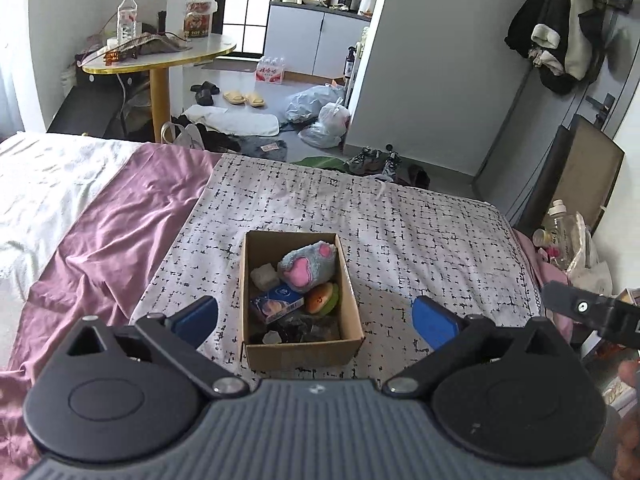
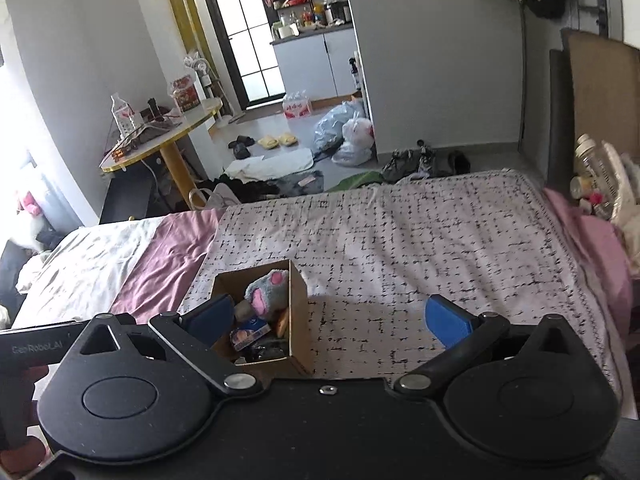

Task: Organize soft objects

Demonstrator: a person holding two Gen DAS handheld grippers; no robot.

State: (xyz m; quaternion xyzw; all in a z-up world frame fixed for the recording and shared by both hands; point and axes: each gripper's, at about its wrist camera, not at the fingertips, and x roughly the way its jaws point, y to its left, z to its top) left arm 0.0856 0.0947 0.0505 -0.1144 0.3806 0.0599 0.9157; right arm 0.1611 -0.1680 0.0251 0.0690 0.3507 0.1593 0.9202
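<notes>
An open cardboard box (image 1: pixel 352 312) stands on the patterned cloth on the bed. In it lie a grey and pink plush toy (image 1: pixel 308 266), a burger-shaped soft toy (image 1: pixel 322 299), a blue packet (image 1: pixel 276 304), a pale block (image 1: pixel 265 275) and dark items at the near end. My left gripper (image 1: pixel 316 318) is open and empty, its blue fingers either side of the box, above it. My right gripper (image 2: pixel 334 320) is open and empty, to the right of the box (image 2: pixel 300 320); the plush toy (image 2: pixel 267 290) shows there too.
The black-and-white patterned cloth (image 1: pixel 420 232) covers the bed's right part; a mauve sheet (image 1: pixel 132 220) and white bedding (image 1: pixel 44 184) lie to the left. A round table (image 1: pixel 160 56) stands beyond the bed. Bottles and bags (image 1: pixel 572 240) crowd the bed's right edge.
</notes>
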